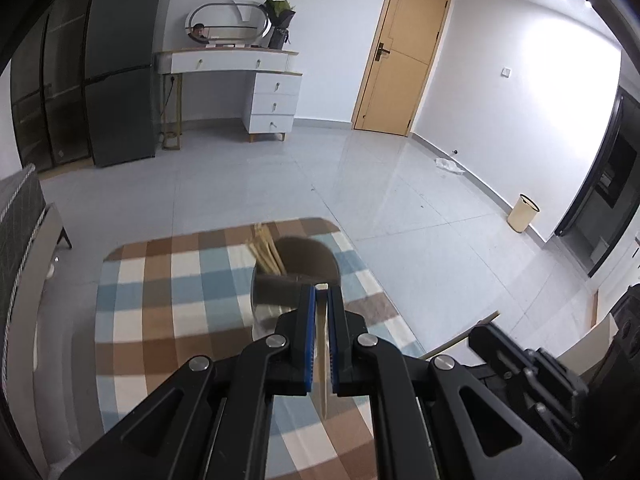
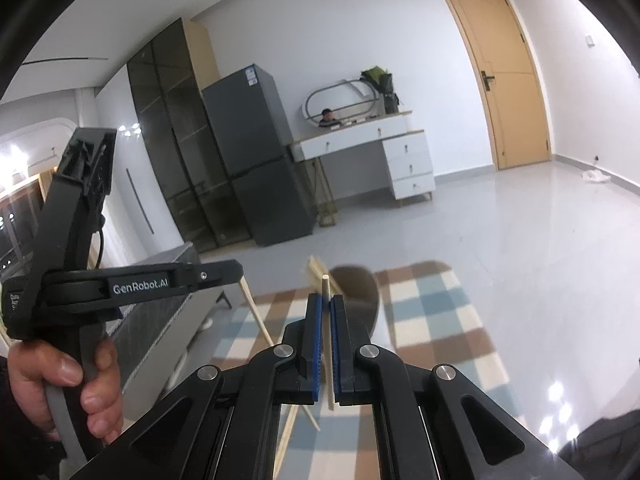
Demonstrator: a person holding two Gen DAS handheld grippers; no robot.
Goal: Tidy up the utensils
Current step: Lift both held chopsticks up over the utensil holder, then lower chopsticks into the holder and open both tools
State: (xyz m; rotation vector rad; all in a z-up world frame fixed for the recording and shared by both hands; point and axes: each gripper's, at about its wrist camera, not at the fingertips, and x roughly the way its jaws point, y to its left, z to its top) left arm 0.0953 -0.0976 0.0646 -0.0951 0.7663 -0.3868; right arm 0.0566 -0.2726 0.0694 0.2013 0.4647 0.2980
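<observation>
My left gripper (image 1: 321, 289) is shut on a pale wooden chopstick (image 1: 322, 356) that runs between the blue pads. Just ahead stands a dark brown utensil holder cup (image 1: 304, 256) with several wooden chopsticks (image 1: 266, 250) leaning in it, on a checked tablecloth (image 1: 168, 280). My right gripper (image 2: 325, 298) is shut on another wooden chopstick (image 2: 327, 320), its tip sticking up past the fingers. The cup (image 2: 358, 286) also shows in the right wrist view, beyond the fingertips. The left gripper's body (image 2: 80, 240) and the hand holding it fill the left of that view.
Loose chopsticks (image 2: 260, 316) show on the table under the right gripper. Beyond the table's far edge is a tiled floor with a dark fridge (image 1: 124, 60), a white dresser (image 1: 256, 80), a wooden door (image 1: 404, 48) and a cream bin (image 1: 523, 213).
</observation>
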